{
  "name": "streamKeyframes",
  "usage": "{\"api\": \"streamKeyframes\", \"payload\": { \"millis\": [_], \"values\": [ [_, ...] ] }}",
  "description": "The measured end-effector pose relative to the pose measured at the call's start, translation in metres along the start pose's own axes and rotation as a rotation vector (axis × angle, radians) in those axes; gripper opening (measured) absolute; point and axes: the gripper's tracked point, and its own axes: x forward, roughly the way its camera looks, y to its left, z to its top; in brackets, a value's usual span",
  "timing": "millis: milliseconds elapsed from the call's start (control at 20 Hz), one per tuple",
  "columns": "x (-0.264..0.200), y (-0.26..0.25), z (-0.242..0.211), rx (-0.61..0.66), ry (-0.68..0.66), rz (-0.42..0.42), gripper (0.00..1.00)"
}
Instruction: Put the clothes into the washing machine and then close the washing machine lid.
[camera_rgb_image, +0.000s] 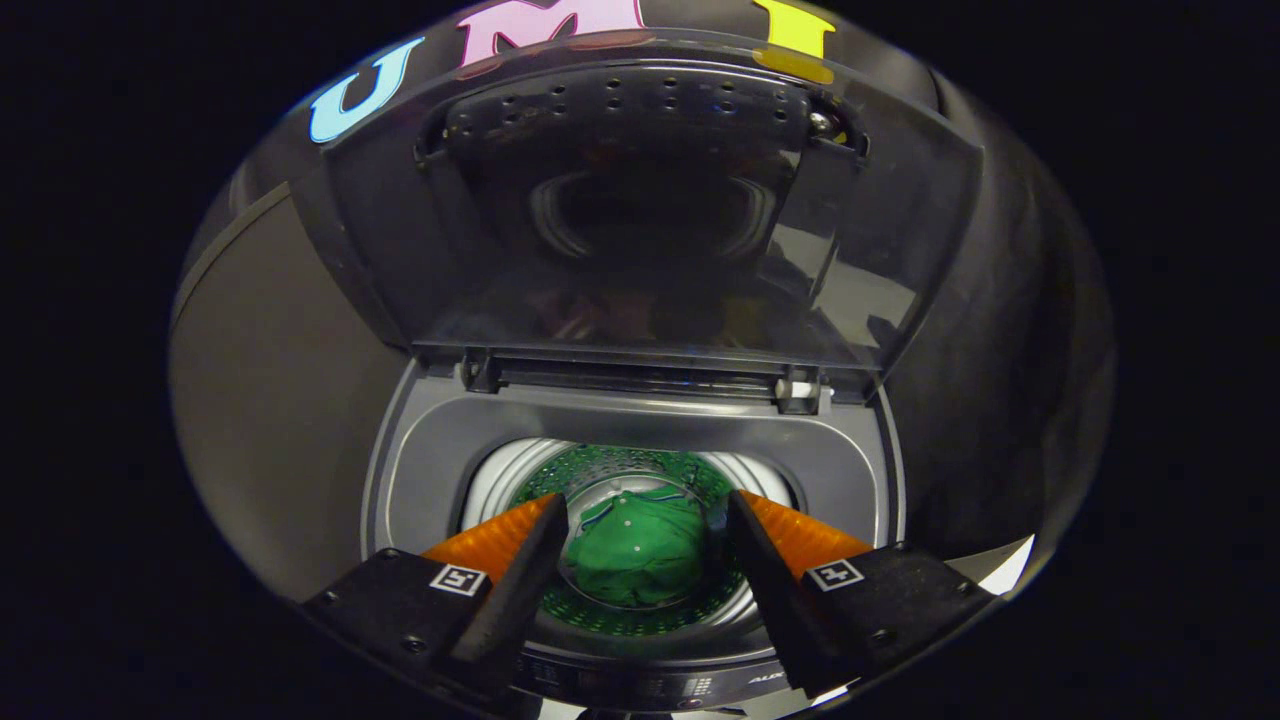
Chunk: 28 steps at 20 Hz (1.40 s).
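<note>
Your gripper (645, 505) hangs released, fingers spread wide over the washing machine (640, 440), its glossy lid (650, 210) raised, crumpled green clothes (640, 555) lying in the perforated round drum (520, 470).

You're looking at a washing machine lid (650, 220) of dark, glossy see-through plastic that throws reflections. The rim (640, 420) is smooth matt grey plastic. The drum (520, 470) is shiny perforated metal. The green garment (640, 555) in it is soft, crumpled cloth.
</note>
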Motion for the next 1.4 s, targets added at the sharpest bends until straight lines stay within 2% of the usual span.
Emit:
{"api": "streamKeyframes", "payload": {
  "millis": [150,450,650,800,900,1000,1150,1200,1250,1400],
  "values": [
    [-0.009,0.009,0.006,0.027,-0.012,0.004,1.0],
    [-0.047,0.021,0.062,0.081,-0.135,0.04,1.0],
    [-0.091,0.022,0.138,0.101,-0.323,0.052,1.0],
    [-0.13,0.023,0.218,0.087,-0.522,0.053,1.0],
    [-0.132,0.026,0.261,0.047,-0.595,0.048,0.99],
    [-0.109,0.014,0.27,0.018,-0.551,0.02,0.99],
    [-0.068,0.013,0.245,0.056,-0.352,0.017,0.99],
    [-0.074,0.013,0.263,0.069,-0.486,0.013,1.0],
    [-0.058,0.013,0.247,0.059,-0.427,0.011,1.0],
    [-0.071,0.01,0.238,0.038,-0.485,0.013,1.0]
  ]
}}
